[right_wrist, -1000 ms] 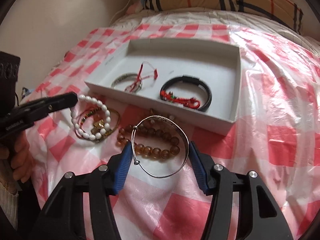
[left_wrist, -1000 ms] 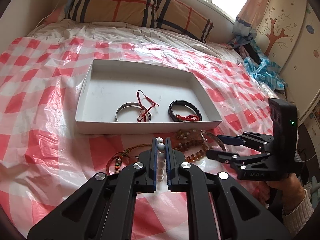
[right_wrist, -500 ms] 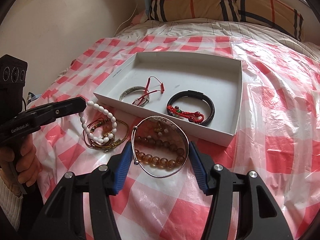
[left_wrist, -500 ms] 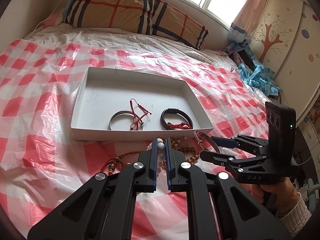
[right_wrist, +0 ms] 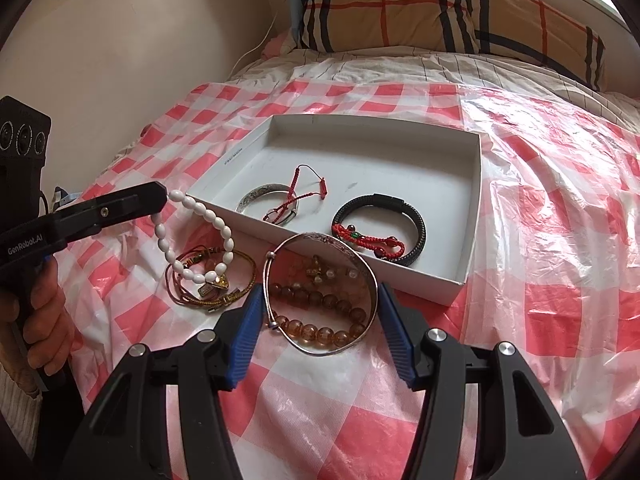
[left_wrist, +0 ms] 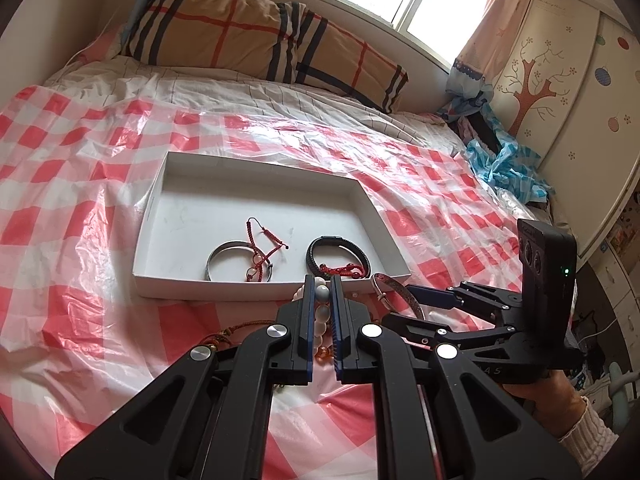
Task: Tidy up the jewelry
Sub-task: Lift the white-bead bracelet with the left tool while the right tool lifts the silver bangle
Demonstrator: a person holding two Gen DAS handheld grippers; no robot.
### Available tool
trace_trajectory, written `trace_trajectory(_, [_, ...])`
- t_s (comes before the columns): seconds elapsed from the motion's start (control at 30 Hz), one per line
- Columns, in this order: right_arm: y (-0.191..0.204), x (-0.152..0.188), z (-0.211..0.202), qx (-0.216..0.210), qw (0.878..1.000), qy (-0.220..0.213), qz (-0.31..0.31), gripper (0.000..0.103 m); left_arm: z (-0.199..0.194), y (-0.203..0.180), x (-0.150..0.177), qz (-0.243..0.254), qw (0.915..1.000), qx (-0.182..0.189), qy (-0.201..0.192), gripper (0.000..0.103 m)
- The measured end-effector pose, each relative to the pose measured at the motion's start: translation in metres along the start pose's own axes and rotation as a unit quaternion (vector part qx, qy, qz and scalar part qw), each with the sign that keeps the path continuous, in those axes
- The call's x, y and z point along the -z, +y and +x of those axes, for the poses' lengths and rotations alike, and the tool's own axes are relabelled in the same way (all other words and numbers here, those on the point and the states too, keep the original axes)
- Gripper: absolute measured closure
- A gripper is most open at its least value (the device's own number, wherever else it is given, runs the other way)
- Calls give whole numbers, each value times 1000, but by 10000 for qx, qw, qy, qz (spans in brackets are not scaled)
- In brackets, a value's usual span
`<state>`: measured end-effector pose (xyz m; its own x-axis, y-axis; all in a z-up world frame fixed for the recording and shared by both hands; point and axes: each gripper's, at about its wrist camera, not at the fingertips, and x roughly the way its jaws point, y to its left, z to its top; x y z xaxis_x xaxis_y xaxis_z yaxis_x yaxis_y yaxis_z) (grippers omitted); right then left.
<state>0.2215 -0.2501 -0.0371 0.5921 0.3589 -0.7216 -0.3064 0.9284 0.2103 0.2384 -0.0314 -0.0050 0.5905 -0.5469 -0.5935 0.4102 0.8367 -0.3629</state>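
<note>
White oval beads are pinched between the fingers of my left gripper: the white bead bracelet hangs from the pressed-together tips, its lower loop draped over the gold cord bracelets on the checked plastic sheet, short of the white box.

My right gripper is spread wide but not idle: the thin silver bangle is braced across the gap, each blue pad against its rim. It sits lifted in front of the box's near wall, with the amber bead bracelet showing through it on the sheet.

Step in hand, as I judge it: carry both pieces over the near wall and set them down on bare box floor.
- Bangle: keep pad pressure steady and level; a hoop held by its edge could spring out sideways.
- Beads: lift until the loop clears the gold cords, else it may drag them along.
- Aim past the silver cuff with red cord and the black braided bracelet, both near the box's front; the far half looks free.

Against the frames of a second ago: both tools have risen and pulled back, so the box sits farther off; the bangle, flat over the amber beads then, is now tilted up. Grips unchanged.
</note>
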Motion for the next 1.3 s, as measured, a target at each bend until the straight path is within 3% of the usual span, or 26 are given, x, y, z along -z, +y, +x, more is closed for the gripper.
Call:
trace_trajectory(0.6, [0, -10, -8, 43, 9992, -405, 0, 47, 5, -14, -15, 120, 9997, -218, -62, 96])
trace_trajectory(1.3, [-2, -24, 2, 72, 9982, -590, -57, 47, 30, -31, -46, 341, 9993, -136, -107, 96])
